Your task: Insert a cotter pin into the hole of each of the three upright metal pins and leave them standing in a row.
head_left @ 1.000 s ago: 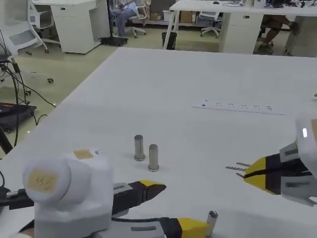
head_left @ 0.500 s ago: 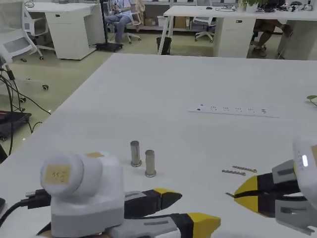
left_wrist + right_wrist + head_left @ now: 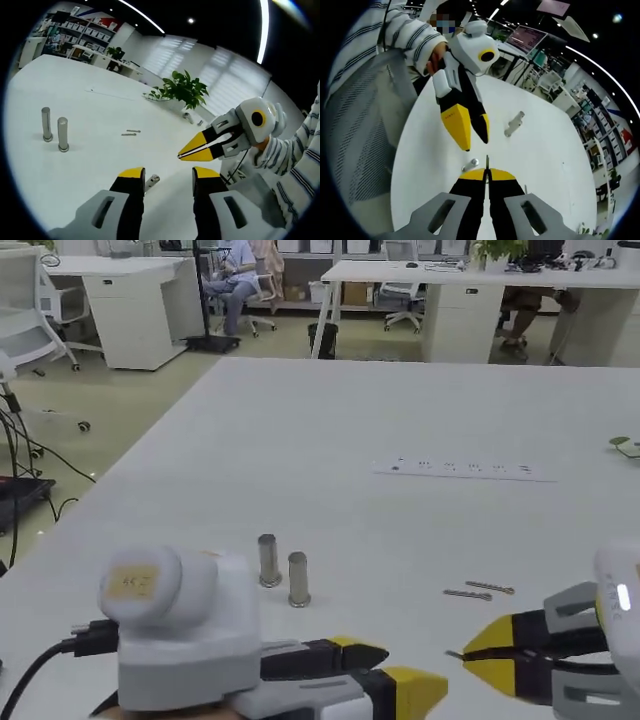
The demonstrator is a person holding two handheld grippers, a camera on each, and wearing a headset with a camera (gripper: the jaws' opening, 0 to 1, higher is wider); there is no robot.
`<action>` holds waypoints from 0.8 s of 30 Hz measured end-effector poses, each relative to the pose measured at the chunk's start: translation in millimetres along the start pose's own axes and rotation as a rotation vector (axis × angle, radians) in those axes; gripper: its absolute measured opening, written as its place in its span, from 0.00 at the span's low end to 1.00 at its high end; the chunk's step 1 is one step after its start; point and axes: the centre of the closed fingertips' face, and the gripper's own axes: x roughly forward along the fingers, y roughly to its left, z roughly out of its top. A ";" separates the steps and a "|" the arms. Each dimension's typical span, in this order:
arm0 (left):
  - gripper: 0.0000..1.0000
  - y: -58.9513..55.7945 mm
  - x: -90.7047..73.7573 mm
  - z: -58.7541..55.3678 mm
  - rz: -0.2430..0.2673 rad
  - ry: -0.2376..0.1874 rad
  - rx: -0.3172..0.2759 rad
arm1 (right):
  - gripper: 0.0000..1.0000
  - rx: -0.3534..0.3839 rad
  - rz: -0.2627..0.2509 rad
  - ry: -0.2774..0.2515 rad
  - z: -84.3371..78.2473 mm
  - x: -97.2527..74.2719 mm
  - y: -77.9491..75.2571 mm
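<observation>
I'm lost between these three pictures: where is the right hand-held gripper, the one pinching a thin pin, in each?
Head view: the grey right hand-held gripper with yellow-and-black jaws, lower right.
Left gripper view: that gripper, right of centre, pointing left.
Right gripper view: that gripper, bottom centre, shut on the thin metal cotter pin.
Shared landmark: the open left hand-held gripper, facing it.

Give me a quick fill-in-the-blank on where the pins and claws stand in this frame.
1. ___ metal pins stand upright on the table.
2. The right claw is shut on a ___.
3. The left claw is ___.
4. ___ loose cotter pins lie on the table.
Missing words: two; cotter pin; open; two.
</observation>
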 end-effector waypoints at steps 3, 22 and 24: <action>0.35 -0.6 1.2 -0.8 -0.003 0.011 0.002 | 0.01 -0.013 0.001 0.004 1.1 -0.1 2.1; 0.23 -6.0 7.7 3.2 -0.031 0.038 -0.019 | 0.01 -0.037 -0.015 -0.002 8.7 -1.8 4.3; 0.21 -7.7 8.0 3.5 -0.035 0.040 -0.009 | 0.01 -0.041 -0.015 -0.002 9.4 -1.0 5.6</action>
